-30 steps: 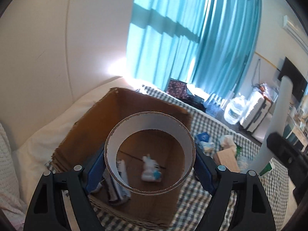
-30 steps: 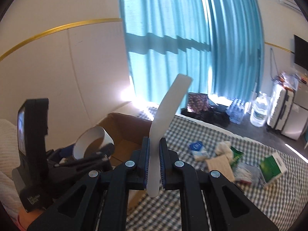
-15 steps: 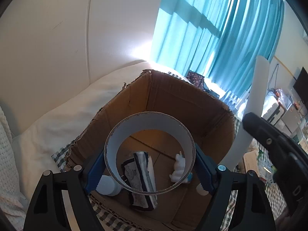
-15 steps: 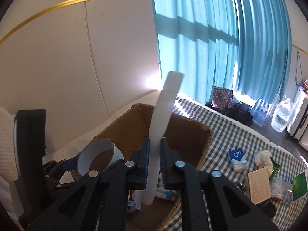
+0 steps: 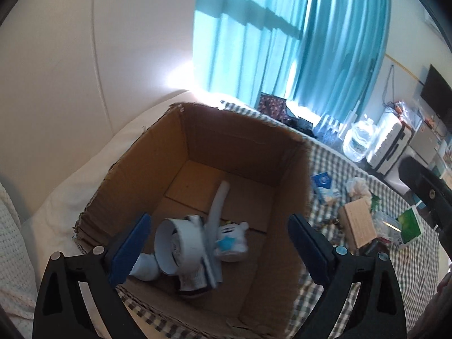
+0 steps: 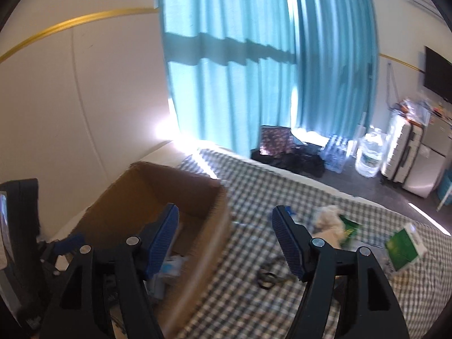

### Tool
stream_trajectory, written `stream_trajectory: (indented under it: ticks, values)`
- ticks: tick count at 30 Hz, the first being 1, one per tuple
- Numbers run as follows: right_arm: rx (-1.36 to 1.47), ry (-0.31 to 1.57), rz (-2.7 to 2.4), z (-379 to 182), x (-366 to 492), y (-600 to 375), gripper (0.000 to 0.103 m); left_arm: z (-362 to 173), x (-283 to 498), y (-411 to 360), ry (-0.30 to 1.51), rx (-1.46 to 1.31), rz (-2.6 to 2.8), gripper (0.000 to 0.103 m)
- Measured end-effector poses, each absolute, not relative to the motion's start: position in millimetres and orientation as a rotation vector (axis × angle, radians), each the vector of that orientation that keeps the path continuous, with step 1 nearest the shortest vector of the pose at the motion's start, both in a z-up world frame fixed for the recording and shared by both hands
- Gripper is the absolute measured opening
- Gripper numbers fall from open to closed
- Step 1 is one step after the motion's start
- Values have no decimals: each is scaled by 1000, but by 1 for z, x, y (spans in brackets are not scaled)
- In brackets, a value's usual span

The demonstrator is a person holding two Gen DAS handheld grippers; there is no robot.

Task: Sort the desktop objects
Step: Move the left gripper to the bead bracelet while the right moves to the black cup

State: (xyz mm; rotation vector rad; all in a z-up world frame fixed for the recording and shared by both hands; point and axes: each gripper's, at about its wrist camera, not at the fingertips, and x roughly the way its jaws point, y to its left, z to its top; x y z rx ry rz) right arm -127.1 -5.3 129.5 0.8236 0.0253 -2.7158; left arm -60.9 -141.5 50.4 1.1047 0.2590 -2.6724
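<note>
Left wrist view looks straight down into the cardboard box point(image 5: 243, 147), and the left gripper point(image 5: 219, 247) hangs over it with its jaws spread wide and nothing between them. The white tape ring point(image 5: 176, 247) sits on the box floor near the front wall, lying against a long flat white strip point(image 5: 217, 206) that slants across the pile, with a small white plush toy point(image 5: 233, 238) just beside them. So I'd say the drop-off step is basically finished. The right gripper point(image 6: 226, 240) is wide open and empty too, pointed past the box toward the checkered cloth point(image 6: 282, 186). The next move probably calls for reaching to what's left out there: black scissors point(image 6: 267, 278), a green and white box point(image 6: 404, 250) and a crumpled white wad point(image 6: 329, 219). The scissors lie flat, so they'd need a low, careful pinch.
</note>
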Motion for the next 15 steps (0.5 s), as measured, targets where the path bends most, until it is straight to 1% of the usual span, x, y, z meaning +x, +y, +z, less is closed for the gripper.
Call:
stream_trajectory:
  ticks: [4,8,11,15]
  values:
    - [829,-47,-2809,133,-105,60,69,63,-52,-95,211,1092,-2763,102]
    - [856,-97,-2904,127,-77,123,69,60,-49,-47,188,1143,-2862,103]
    - [867,-94,-2951,117,-61,154,69,48,-48,-11,154,1178,-2879,103]
    - [914,-24,-2992,88,-50,182,69,20,-53,21,91,1206,-2864,103]
